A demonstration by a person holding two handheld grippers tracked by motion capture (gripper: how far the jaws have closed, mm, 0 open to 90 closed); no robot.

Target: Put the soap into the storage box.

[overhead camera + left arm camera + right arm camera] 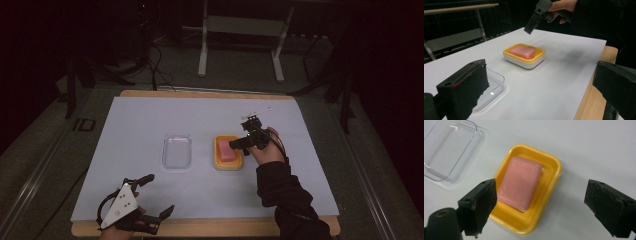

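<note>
**Gripper hangs over soap dish, jaws wide apart**

A pink bar of soap (520,182) lies in a yellow soap dish (552,178) on a white sheet (150,115) covering the wooden table (210,229). The right gripper (239,143), held in a dark-sleeved hand (267,150), hovers above the dish with its jaws spread, one to each side of it and gripping nothing. Just beside the dish to the left rests a clear plastic lid (177,151). The left gripper (156,196) sits near the table's front edge, well apart from both, jaws likewise parted and empty.
</note>
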